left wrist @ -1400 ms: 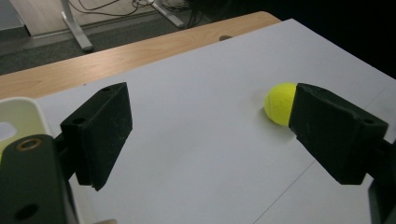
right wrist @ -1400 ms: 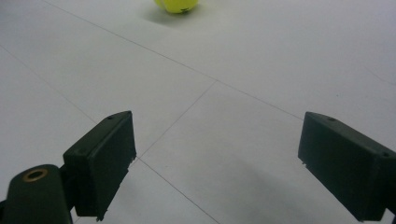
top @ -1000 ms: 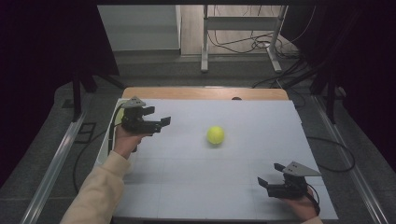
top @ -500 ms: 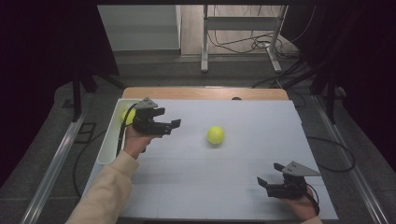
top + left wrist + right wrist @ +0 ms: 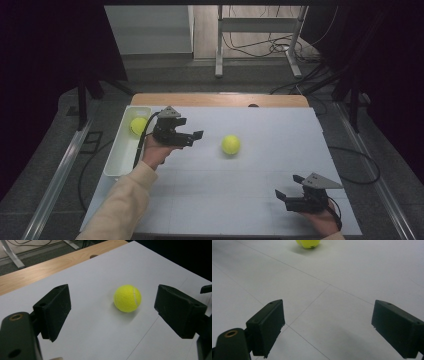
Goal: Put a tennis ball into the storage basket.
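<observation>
A yellow tennis ball (image 5: 230,144) lies on the white table sheet (image 5: 260,200), near its middle. My left gripper (image 5: 196,138) is held just left of it, open and pointing at it, with nothing between its jaws. In the left gripper view the ball (image 5: 127,298) sits ahead of the gap between the two black pads (image 5: 53,311). A second yellow ball (image 5: 138,125) rests in the white tray (image 5: 116,160) at the table's left edge. My right gripper (image 5: 289,191) sits low at the front right, open and empty; its view catches the ball (image 5: 308,243) at the top edge.
The sheet covers a wooden table whose bare far edge (image 5: 220,99) shows behind it. Beyond the table stand a metal frame (image 5: 260,40) and loose cables on the floor. A rail (image 5: 55,175) runs along the table's left side.
My left gripper has moved right from beside the tray toward the middle ball, still open. The right gripper and both balls have stayed where they were.
</observation>
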`<control>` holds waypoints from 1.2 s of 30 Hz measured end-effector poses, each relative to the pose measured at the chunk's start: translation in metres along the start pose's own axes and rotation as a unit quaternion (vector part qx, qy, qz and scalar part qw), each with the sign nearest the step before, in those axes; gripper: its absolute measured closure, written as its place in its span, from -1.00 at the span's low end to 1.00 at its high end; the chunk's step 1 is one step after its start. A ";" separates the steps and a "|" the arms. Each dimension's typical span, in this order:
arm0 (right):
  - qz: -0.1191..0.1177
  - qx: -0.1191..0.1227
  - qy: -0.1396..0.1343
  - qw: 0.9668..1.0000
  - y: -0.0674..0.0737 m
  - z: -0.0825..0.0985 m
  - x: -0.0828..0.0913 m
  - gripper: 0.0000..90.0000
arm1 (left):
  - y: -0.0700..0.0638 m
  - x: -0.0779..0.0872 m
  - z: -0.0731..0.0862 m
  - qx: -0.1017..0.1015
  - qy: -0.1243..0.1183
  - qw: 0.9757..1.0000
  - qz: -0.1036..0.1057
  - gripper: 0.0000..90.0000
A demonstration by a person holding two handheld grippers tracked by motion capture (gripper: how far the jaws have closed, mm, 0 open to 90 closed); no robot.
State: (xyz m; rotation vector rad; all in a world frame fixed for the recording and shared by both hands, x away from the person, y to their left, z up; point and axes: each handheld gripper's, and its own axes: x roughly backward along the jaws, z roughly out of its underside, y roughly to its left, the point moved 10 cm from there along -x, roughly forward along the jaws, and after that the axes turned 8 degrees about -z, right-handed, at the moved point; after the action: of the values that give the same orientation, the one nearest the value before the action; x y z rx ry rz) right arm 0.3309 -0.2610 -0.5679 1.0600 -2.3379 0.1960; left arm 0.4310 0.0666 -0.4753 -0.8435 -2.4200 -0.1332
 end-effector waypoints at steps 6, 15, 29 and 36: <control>0.001 -0.002 0.000 1.000 -0.002 -0.001 -0.002 -0.75 | -0.002 -0.009 0.000 0.000 0.006 1.000 0.004 -0.67; 0.001 -0.004 0.003 1.000 -0.002 0.002 -0.002 -0.75 | -0.008 -0.021 -0.003 -0.007 0.012 1.000 0.008 -0.66; 0.011 -0.013 -0.001 1.000 -0.005 0.005 0.005 -0.75 | -0.034 -0.045 -0.010 -0.029 0.030 0.999 0.030 -0.68; 0.011 -0.011 0.002 1.000 -0.004 0.005 0.004 -0.75 | -0.041 -0.056 -0.007 -0.036 0.044 0.998 0.030 -0.70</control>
State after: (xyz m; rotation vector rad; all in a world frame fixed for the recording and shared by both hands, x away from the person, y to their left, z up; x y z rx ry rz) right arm 0.3293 -0.2679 -0.5708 1.0234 -2.3447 0.1809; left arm 0.4458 0.0013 -0.4962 -0.9228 -2.3179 -0.2311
